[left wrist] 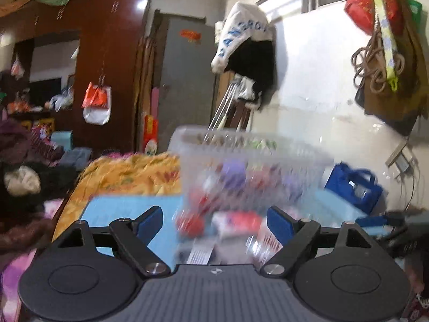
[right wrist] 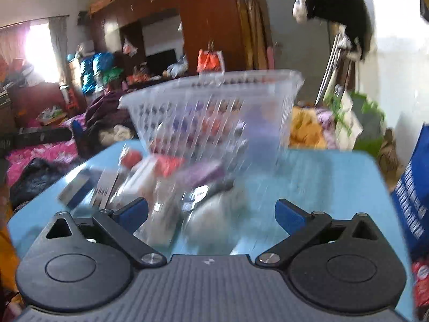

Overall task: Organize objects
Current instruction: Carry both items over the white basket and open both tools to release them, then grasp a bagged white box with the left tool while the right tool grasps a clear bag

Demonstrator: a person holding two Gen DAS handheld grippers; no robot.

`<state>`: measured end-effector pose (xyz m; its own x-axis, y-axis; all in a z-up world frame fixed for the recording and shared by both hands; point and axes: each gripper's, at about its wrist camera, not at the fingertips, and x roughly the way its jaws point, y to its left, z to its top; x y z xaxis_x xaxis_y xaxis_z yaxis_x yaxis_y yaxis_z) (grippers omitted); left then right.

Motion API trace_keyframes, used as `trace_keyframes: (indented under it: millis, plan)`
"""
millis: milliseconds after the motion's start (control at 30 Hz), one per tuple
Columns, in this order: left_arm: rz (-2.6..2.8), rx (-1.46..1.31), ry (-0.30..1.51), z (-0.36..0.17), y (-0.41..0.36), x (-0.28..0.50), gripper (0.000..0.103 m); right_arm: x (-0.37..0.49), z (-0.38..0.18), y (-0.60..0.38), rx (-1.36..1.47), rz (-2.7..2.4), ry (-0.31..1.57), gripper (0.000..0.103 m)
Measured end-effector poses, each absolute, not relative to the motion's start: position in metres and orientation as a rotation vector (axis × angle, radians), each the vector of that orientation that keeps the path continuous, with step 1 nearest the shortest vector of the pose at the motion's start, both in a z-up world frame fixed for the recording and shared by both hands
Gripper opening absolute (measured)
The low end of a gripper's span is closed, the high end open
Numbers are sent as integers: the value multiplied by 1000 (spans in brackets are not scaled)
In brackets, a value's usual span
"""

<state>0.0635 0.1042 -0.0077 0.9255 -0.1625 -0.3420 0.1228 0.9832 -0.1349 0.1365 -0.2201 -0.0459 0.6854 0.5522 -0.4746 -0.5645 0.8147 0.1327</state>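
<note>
A clear plastic basket [left wrist: 241, 155] with slotted walls stands on a light blue table [left wrist: 120, 209]; it also shows in the right wrist view [right wrist: 214, 99]. Small items lie in and in front of it, all blurred: red packets [left wrist: 190, 222], a purple box [right wrist: 201, 173], a white packet [right wrist: 142, 179]. My left gripper [left wrist: 214, 222] is open and empty, just in front of the pile. My right gripper [right wrist: 211, 212] is open and empty, with its fingers on either side of the near end of the pile on the table [right wrist: 321, 177].
A blue bag [left wrist: 354, 187] stands at the table's right side and also shows in the right wrist view [right wrist: 413, 201]. An orange patterned cloth [left wrist: 128, 171] lies behind the table. A dark wardrobe [left wrist: 107, 53] and a grey door [left wrist: 185, 80] stand beyond.
</note>
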Motion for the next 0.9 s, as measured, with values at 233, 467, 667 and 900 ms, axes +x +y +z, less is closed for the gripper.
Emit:
trace_keyframes:
  millis: [233,467,667,900]
  plan:
    - [-161,-168,487,-36,127,83,87,153,-52,-210,-59,596,592,69]
    - [-127,-45,556,-46,112,86,85,147,-53,-210,-76,576,563,43]
    - [-116,-40,540,-45,110,84,60,138,-50,-217,-31,576,487,42]
    - [-120,-102,427,-41,119,72,59,128,-47,-220,-12,544,389,42]
